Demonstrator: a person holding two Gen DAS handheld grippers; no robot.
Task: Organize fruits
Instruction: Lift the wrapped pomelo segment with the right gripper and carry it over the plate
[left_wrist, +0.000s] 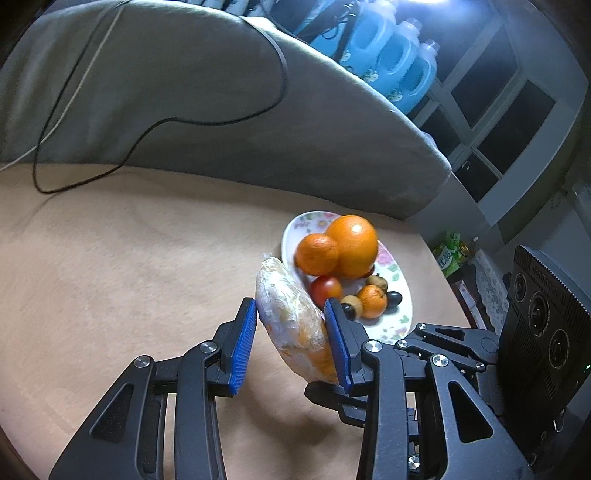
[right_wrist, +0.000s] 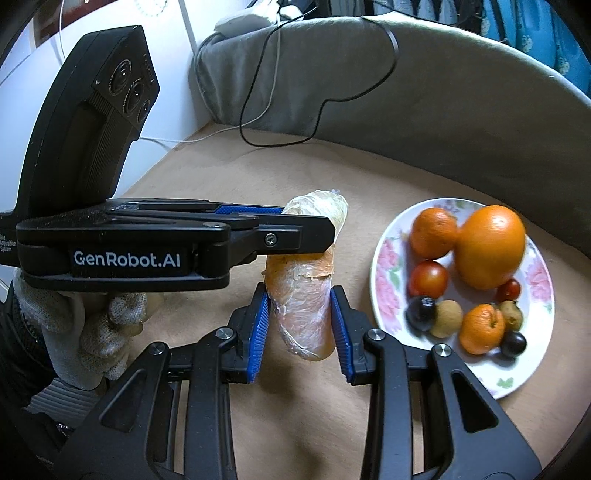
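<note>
Both grippers clamp one wrapped fruit (right_wrist: 303, 314): right gripper (right_wrist: 301, 325) on its lower end, left gripper (left_wrist: 291, 339) higher up, crosswise. It hangs clear of the table (right_wrist: 258, 177), with the plate (right_wrist: 384, 258) just right of the right gripper. Keep both grips steady, move together, and release only over a free spot.

A grey cushion (left_wrist: 207, 96) curves along the back of the tan bench (left_wrist: 110, 258), with a black cable (left_wrist: 284, 74) and a white cable (left_wrist: 79, 77) draped over it. Behind stand 3 blue detergent bottles (left_wrist: 391, 55) beside dark window panes (left_wrist: 517, 122).
</note>
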